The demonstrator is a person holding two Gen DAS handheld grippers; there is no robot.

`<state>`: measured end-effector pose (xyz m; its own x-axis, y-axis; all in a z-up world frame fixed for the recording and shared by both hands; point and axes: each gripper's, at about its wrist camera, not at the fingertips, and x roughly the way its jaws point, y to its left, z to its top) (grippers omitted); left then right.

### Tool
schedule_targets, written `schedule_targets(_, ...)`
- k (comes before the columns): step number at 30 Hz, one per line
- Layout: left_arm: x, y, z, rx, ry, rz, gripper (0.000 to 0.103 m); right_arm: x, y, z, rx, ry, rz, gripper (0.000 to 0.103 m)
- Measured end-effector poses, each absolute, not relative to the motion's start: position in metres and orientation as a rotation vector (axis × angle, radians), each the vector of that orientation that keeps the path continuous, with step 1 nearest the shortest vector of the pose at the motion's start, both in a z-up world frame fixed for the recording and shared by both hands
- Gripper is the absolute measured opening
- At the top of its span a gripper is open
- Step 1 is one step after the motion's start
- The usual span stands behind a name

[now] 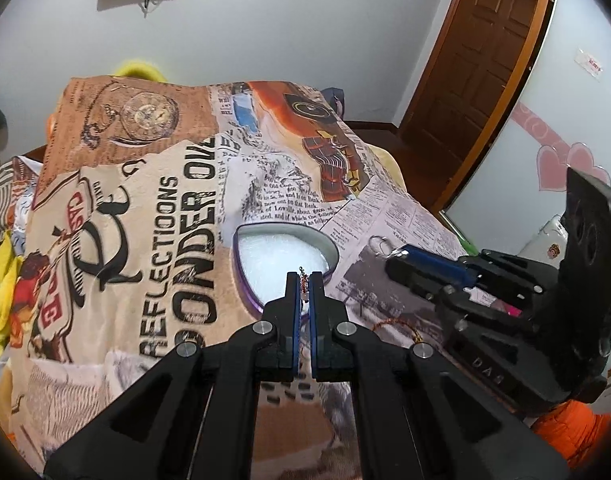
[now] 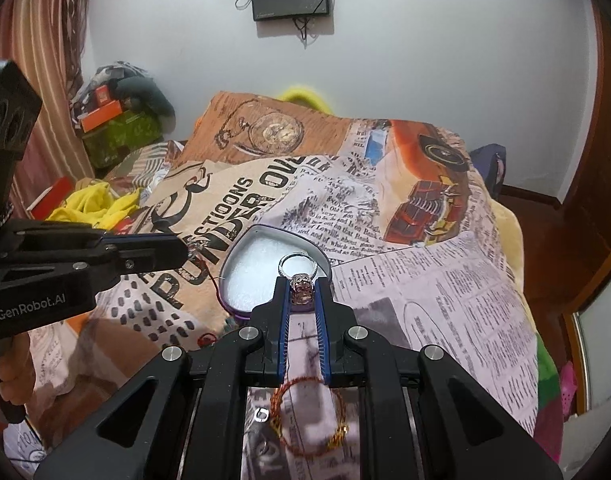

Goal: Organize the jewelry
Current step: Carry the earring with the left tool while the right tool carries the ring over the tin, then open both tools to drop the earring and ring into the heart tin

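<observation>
Newspaper-print blanket [image 1: 177, 216] covers the bed. Left wrist view: left gripper [image 1: 304, 280] nearly shut, pinching a tiny red-and-silver charm [image 1: 304, 285] above the heart-shaped tin [image 1: 331, 254]. Right wrist view: right gripper [image 2: 302, 285] clamps a chunky ring [image 2: 301, 280] at the tin's rim; a gold-and-red bracelet [image 2: 337, 436] lies below. I'd guess the next move is to lower both onto the white foam [image 2: 253, 276].

Both hand-held black plastic two-finger grippers share one build: the left gripper [image 1: 304, 280] and the right gripper [image 2: 303, 284] have angular linkage arms with triangular cut-outs, round silver pivot screws, and narrow fingers faced with blue pads [image 2: 283, 320]. The left unit's body carries white "GenRobot.AI" lettering; the right one shows raised "DAS" letters. An orange sleeve [image 1: 573, 428] shows beneath it.
</observation>
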<state>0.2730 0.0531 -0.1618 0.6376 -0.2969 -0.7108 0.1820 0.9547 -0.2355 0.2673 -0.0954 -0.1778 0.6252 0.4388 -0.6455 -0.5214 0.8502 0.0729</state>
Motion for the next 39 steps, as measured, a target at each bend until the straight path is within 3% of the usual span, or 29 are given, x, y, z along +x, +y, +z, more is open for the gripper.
schedule_targets(25, 0.33, 0.061, -0.204, -0.146, 0.953, -0.26, 0.002, 0.322, -0.061, -0.201, -0.203, 0.83, 0.664, 0.01)
schedule_targets(39, 0.313, 0.054, -0.187, -0.075, 0.921, -0.229, 0.007, 0.307, -0.076, -0.185, -0.255, 0.79, 0.605, 0.012)
